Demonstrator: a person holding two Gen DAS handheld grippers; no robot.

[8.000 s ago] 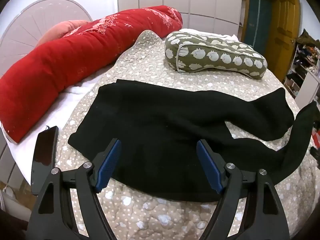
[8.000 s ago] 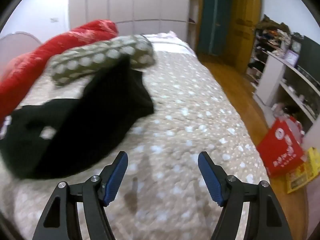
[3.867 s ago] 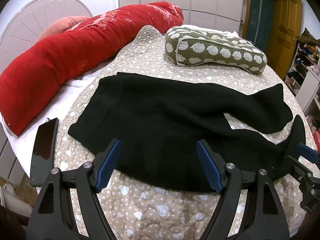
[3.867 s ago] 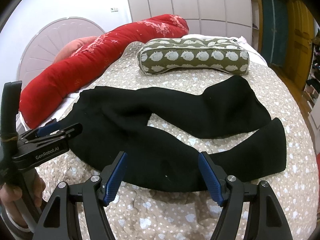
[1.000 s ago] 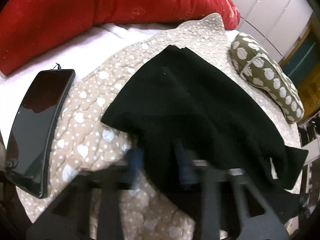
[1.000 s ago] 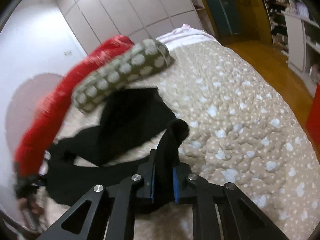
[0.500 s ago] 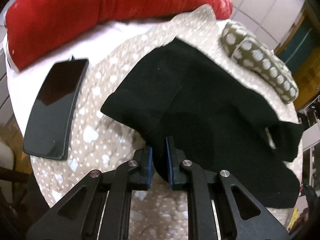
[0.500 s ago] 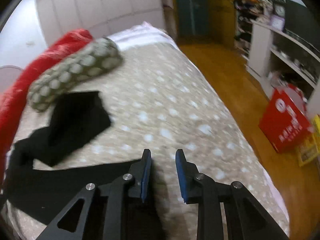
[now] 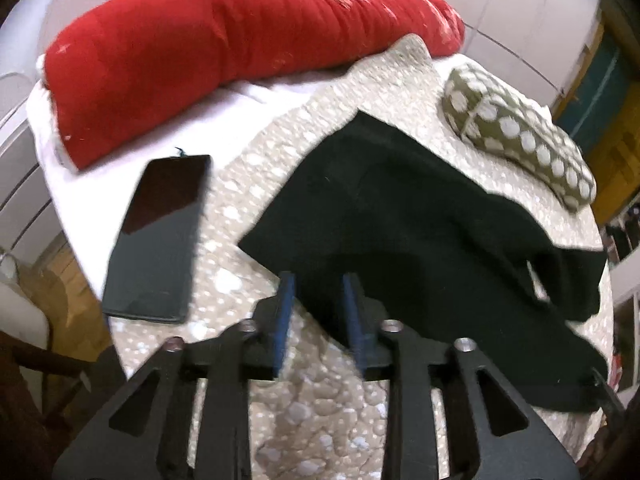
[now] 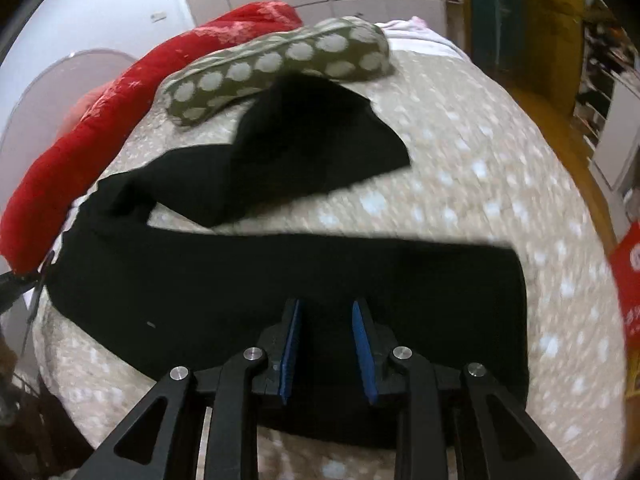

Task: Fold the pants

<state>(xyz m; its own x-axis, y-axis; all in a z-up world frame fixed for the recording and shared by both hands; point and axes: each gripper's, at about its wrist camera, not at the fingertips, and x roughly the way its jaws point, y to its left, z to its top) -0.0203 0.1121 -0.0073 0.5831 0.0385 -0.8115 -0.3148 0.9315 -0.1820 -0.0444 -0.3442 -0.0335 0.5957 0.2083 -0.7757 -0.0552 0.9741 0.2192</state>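
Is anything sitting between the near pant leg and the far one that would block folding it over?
Nothing visible does. Between the near leg and the far leg of the black pants lies only bare quilt. The spotted green pillow sits beyond the far leg, touching its end, and the phone lies left of the waistband.

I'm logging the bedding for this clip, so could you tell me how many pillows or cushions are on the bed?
2: a long red bolster along the far left edge, and an olive polka-dot cushion beyond the black pants. Others may lie outside the frame.
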